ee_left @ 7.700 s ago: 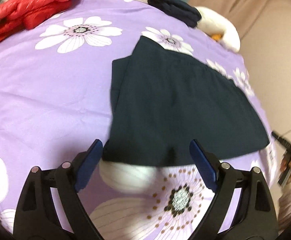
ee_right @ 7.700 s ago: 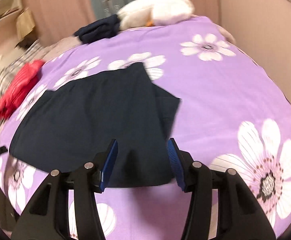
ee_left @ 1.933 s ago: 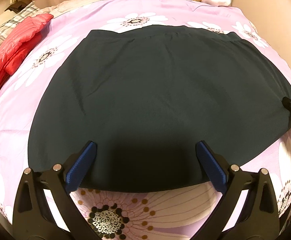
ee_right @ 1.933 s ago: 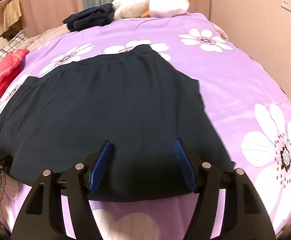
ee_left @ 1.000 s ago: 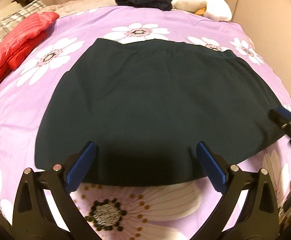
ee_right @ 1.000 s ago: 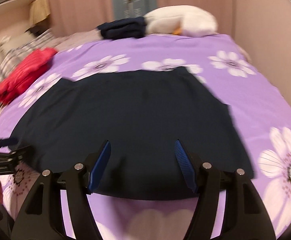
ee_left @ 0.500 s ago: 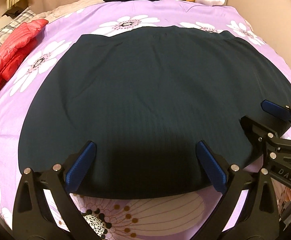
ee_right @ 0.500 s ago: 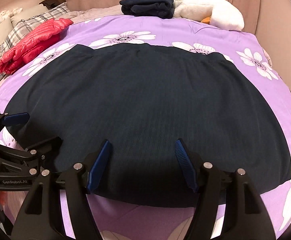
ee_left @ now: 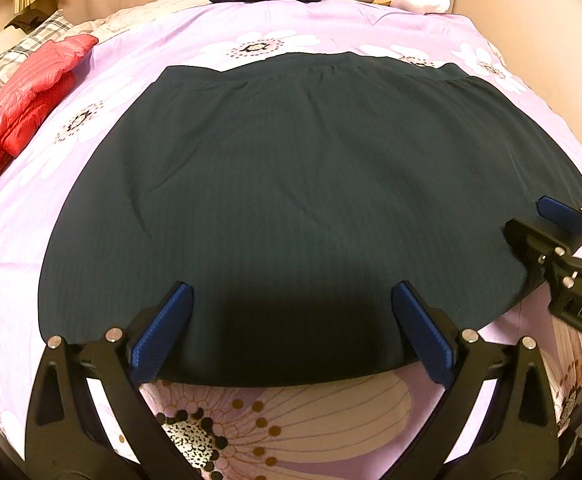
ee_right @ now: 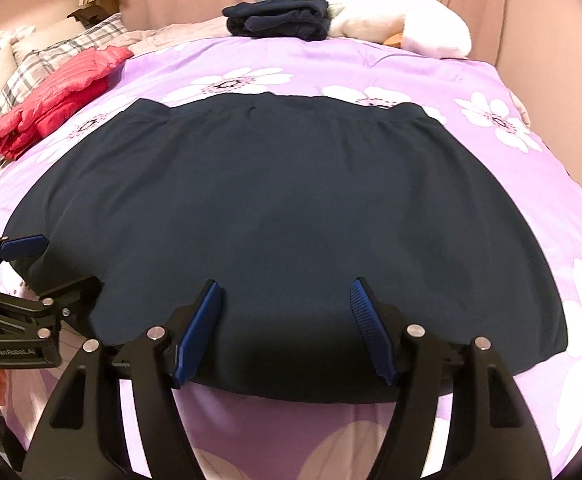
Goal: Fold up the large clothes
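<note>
both claws over the skirt's near hem

dark skirt point(ee_left: 303, 184) lies flat on the purple floral bedspread point(ee_right: 471, 80), waistband far, hem near, long axis running l-r. left gripper point(ee_left: 291, 328) and right gripper point(ee_right: 285, 326) both gape wide w/ nothing between the pads, poised just over the hem, left nearer the l side, right nearer the r. likely next: pinch hem, fold toward waistband. open bedspread beyond; red jacket point(ee_left: 23, 108) and folded navy pile point(ee_right: 279, 20) well apart.

A dark navy skirt point(ee_left: 311, 208) lies spread flat on the purple flowered bed point(ee_left: 291, 412), waistband at the far side, wide curved hem nearest the cameras.
</note>
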